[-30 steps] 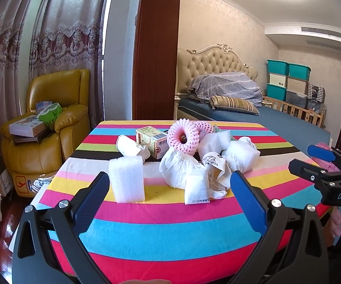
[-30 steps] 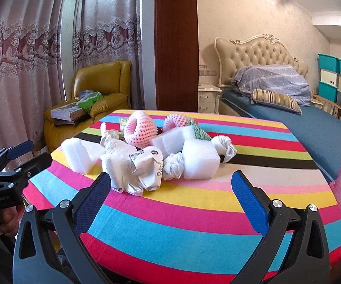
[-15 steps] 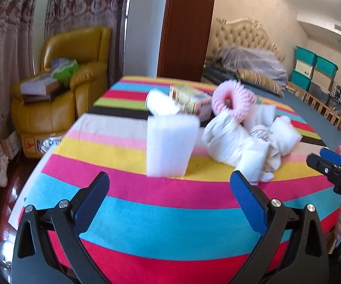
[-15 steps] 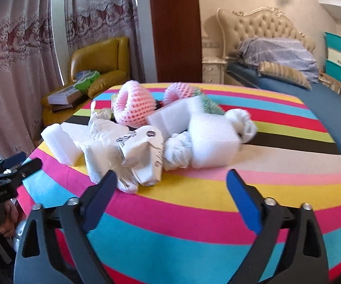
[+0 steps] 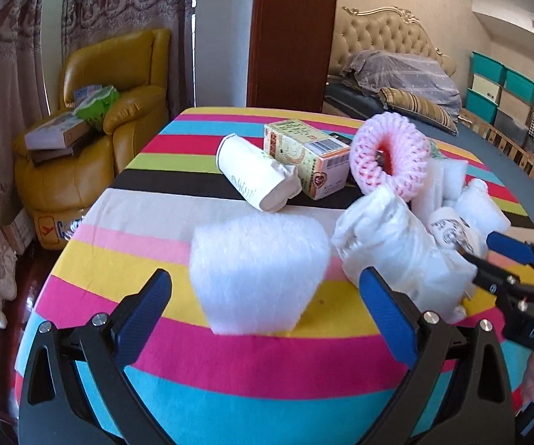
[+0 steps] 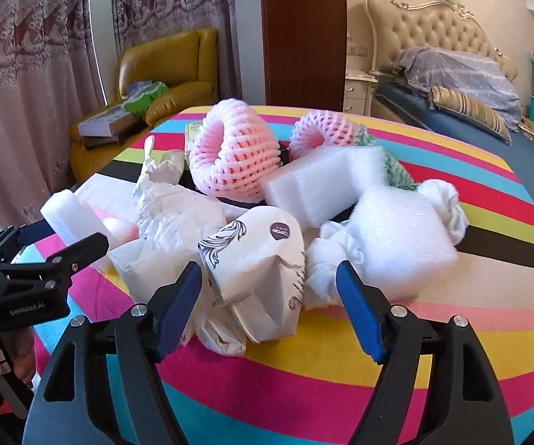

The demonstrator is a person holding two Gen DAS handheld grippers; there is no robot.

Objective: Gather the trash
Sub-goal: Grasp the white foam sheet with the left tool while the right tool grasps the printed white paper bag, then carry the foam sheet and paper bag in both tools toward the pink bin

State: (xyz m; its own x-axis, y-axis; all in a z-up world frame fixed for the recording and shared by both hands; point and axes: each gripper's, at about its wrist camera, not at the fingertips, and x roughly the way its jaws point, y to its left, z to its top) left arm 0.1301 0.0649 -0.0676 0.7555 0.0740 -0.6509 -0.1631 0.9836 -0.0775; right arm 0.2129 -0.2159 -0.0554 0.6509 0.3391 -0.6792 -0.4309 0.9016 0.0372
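**Now closing on the first two pieces of trash**

Right now I am at the reach-and-grasp step, both grippers low over the near edge of the striped table. My left gripper is lined up on the foam block, which stands alone near the table's left edge. Its jaws are spread wide and just starting to close; the block sits ahead of the pads and partly between them, and neither pad touches it yet.

My right gripper frames the crumpled paper cup at the front of the pile. Its jaws are closing with the cup between them, but I see no pad pressing on the paper, so nothing is held.

Behind those lie the rest of the trash: a pink foam net, more foam, wadded tissue, a rolled cup and a small carton, all toward the table's middle and far edge. I see no bin in either view.

Next, I judge, each gripper should ease a little further forward so the pads sit around its piece before closing fully. Foam and paper are light and will crush, so I would squeeze gently and lift straight, watching that the cup does not drag the bag beside it.
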